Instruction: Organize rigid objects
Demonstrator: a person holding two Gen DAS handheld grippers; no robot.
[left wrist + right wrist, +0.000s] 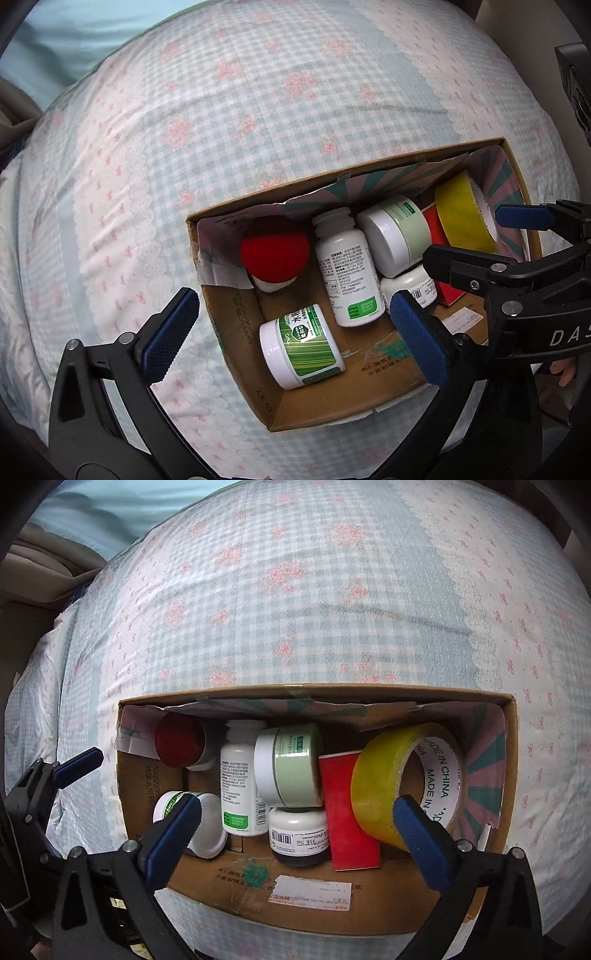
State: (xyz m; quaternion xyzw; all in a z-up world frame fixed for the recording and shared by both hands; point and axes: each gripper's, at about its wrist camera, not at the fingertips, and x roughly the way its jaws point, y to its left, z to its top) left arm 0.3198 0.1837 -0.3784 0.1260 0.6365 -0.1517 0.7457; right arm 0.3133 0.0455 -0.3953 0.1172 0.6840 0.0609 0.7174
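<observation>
Both grippers, left [293,338] and right [295,825], hang over the box [509,716] with jaws spread wide and nothing between the pads. The box lies on a checked bedcover [295,590]. In the right view, the red-lidded jar [180,744] is at 10 o'clock in the box, the white bottle [240,779] and pale green jar [291,764] near the middle, the yellow tape [384,786] at 3 o'clock.

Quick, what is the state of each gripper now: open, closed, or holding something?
Left gripper: open, holding nothing, above the cardboard box.
Right gripper: open, holding nothing.
</observation>
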